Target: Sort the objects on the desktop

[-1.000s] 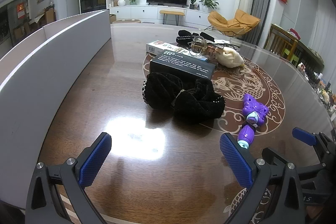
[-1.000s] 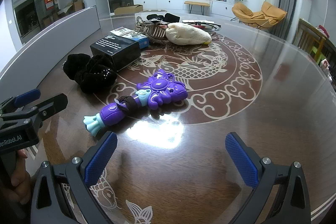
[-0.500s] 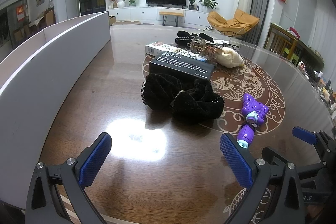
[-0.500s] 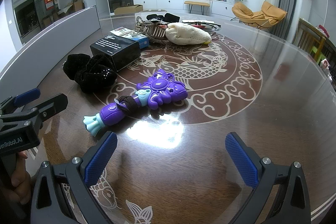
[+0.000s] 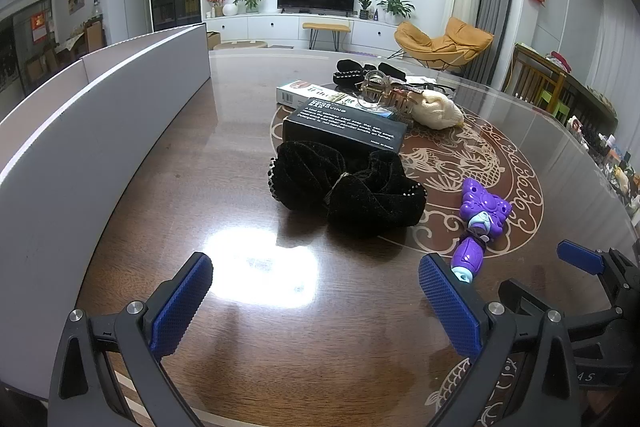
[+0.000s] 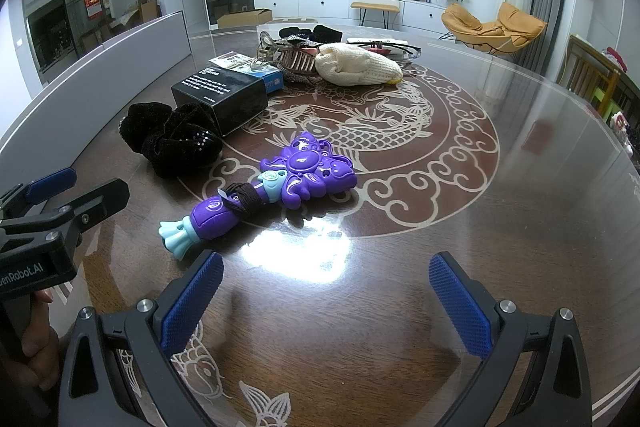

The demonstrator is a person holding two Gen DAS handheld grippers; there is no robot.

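- Left gripper [image 5: 316, 297]: jaws wide apart, nothing between them, low over the dark glossy worktop [image 5: 168, 195], above a bright patch of reflected light.
- Right gripper [image 6: 326, 301]: jaws wide apart as well, empty, low over the worktop near the edge of the pale dragon pattern.
- Just ahead of the right gripper's left pad: purple toy wand [image 6: 276, 193], flat on the worktop, teal tail end toward the jaws, dark band wound around the handle.
- Same wand in the left wrist view just beyond the right pad of the left gripper, right of its centre line.
- Straight ahead of the left jaws, a little apart: black velvet scrunchie [image 5: 344, 185], crumpled, with small shiny beads on the rim.
- Directly behind the scrunchie and touching or nearly touching it: black box [image 5: 344, 131] with white print on top.
- Farther back: flat white-and-teal box [image 5: 304, 94], hair claw clips [image 5: 384, 89], cream knitted bundle [image 6: 356, 69], more black fabric pieces behind; exact contacts in this pile hard to tell.
- Along the left side of the worktop: long white board wall [image 5: 80, 147], upright.
- At the lower left of the right wrist view: a hand [image 6: 36, 347] on the handle of the left gripper.
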